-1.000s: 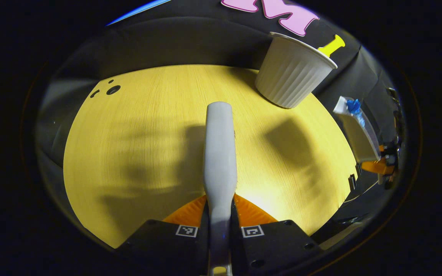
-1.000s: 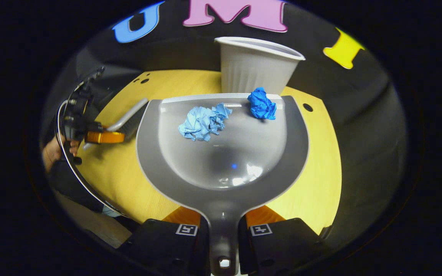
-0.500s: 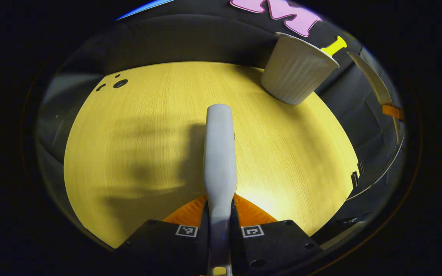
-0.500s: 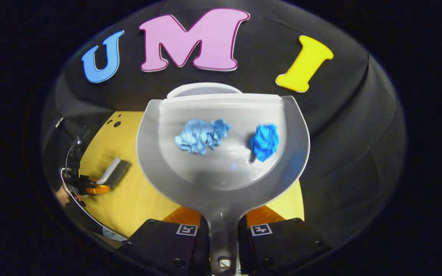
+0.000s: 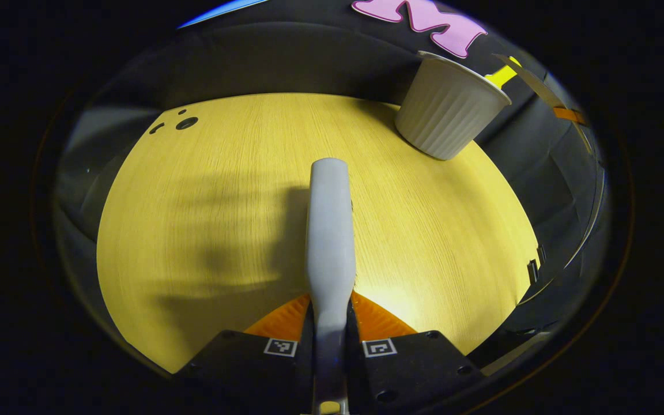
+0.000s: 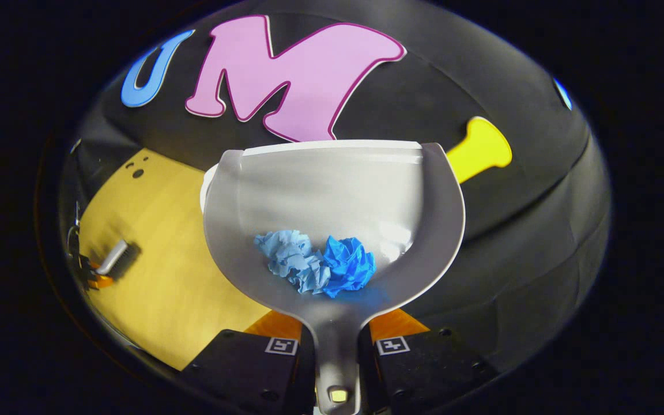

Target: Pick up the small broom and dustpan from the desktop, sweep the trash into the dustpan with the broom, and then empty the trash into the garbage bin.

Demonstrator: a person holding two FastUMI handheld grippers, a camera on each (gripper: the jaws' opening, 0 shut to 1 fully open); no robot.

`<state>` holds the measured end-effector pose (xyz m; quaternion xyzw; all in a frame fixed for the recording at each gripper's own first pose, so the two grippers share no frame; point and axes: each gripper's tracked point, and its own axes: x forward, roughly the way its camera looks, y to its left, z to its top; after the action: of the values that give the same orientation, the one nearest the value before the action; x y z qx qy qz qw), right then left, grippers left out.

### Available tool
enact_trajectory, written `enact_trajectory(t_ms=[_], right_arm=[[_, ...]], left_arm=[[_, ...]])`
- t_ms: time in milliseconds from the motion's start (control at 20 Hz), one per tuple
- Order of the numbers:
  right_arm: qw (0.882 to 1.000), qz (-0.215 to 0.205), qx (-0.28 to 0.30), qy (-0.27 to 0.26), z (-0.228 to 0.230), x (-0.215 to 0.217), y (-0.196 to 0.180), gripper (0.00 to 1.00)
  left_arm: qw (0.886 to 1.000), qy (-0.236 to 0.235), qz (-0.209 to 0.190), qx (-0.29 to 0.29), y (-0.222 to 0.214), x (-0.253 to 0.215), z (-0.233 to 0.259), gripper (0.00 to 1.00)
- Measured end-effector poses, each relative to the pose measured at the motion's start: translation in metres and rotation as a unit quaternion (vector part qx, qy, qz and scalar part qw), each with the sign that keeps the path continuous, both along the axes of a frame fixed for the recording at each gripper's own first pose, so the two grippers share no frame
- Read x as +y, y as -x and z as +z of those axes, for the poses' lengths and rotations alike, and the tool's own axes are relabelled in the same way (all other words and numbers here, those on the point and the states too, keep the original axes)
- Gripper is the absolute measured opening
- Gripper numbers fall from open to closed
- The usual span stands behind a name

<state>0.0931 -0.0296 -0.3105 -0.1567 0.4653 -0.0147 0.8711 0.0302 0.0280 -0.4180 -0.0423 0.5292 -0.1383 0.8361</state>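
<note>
**Dustpan raised, trash slid back toward my jaws**

The tabletop (image 5: 205, 219) spreads ahead of my left jaws, bare wood with my own shadows across it. Beyond and to the right of those jaws stands the garbage bin (image 5: 450, 109), a ribbed white cup, upright on the far edge of the tabletop.

My right gripper (image 6: 336, 346) is clamped on the handle of the dustpan (image 6: 332, 190), both sides pressing the neck. A moment ago the pan lay nearly level over the tabletop, with the bin straight ahead past its lip; now I have lifted it and tipped its lip upward, so the booth's cloth wall sits behind it and just a sliver of the bin's rim peeks out at the pan's left edge. My left gripper (image 5: 330, 346) is closed on the broom (image 5: 330, 230), whose handle runs straight forward from the jaws, much as it did a second ago; from the right gripper view the broom (image 6: 117, 256) sits far off to the left, low over the tabletop.

The light blue paper wad (image 6: 289, 262) and the dark blue paper wad (image 6: 349, 265) have rolled from the pan's front to its back, touching each other just ahead of my right jaws. I judge that sweeping is done and the load is secure for carrying; what remains is to bring the lip over the bin and tilt forward.
</note>
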Motion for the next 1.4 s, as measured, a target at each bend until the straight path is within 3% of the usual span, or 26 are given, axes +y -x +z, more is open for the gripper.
enact_trajectory(t_ms=[250, 450, 650, 850, 1200, 1400], right_arm=[[0.994, 0.055, 0.05, 0.082, -0.001, -0.019, -0.023, 0.34], [0.979, 0.103, 0.082, 0.154, -0.003, -0.03, -0.037, 0.34], [0.958, 0.149, 0.121, 0.213, 0.01, -0.038, -0.037, 0.34], [0.927, 0.206, 0.153, 0.274, 0.011, -0.037, -0.044, 0.34], [0.897, 0.248, 0.183, 0.317, 0.008, -0.038, -0.053, 0.34], [0.9, 0.248, 0.181, 0.311, 0.006, -0.038, -0.053, 0.34]], left_arm=[[1.0, 0.003, 0.002, 0.0, 0.0, -0.001, -0.001, 0.27], [1.0, 0.003, 0.004, 0.001, -0.002, -0.003, -0.004, 0.27], [1.0, 0.004, 0.001, 0.001, -0.002, -0.005, -0.004, 0.27], [1.0, 0.003, 0.0, 0.0, -0.003, -0.006, -0.005, 0.27], [1.0, 0.003, -0.001, 0.001, -0.005, -0.009, -0.008, 0.27], [1.0, 0.002, -0.003, 0.0, -0.008, -0.013, -0.009, 0.27]])
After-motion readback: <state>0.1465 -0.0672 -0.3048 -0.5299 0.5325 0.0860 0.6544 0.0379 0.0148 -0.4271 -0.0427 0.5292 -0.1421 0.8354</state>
